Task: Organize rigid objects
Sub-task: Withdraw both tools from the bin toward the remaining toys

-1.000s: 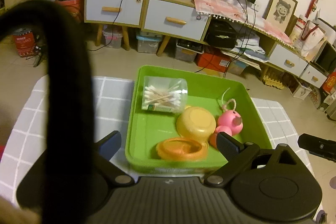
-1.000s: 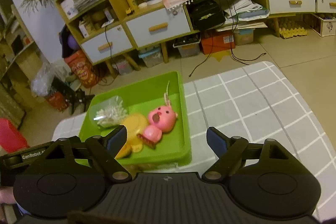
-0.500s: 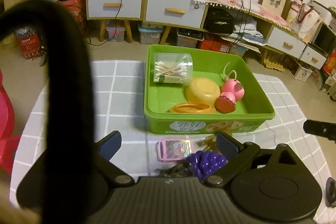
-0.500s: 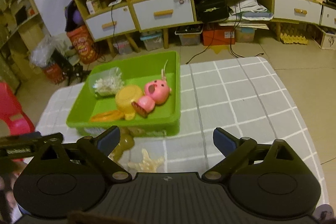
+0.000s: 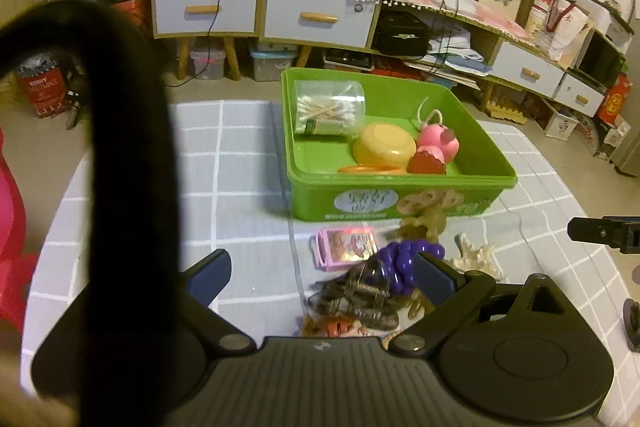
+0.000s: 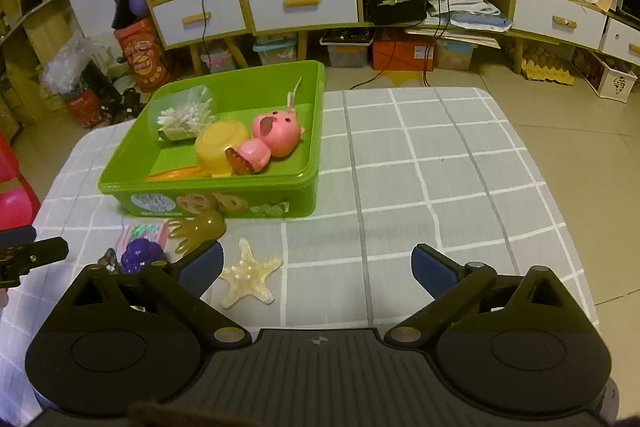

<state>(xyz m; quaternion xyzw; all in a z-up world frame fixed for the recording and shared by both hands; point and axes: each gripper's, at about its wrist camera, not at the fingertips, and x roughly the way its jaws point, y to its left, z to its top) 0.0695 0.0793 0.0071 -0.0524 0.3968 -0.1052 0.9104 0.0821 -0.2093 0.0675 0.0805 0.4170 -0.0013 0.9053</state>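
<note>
A green bin sits on the grey checked cloth and holds a jar of cotton swabs, a yellow bowl, a pink pig toy and an orange ring. In front of it lie a pink card case, purple grapes, a dark hair clip, an amber octopus and a starfish. My left gripper hangs open over this pile, gripping nothing. My right gripper is opening wide, its pads touching nothing; the starfish lies on the cloth by its left finger.
A thick black strap blocks the left of the left wrist view. Bare checked cloth spreads to the right of the bin. Low drawer cabinets and boxes stand on the floor behind the table. Something red stands at the table's left edge.
Both grippers drew back from over the bin toward the table's near side, so the loose items in front of the bin came into view. The right gripper's jaws spread wider.
</note>
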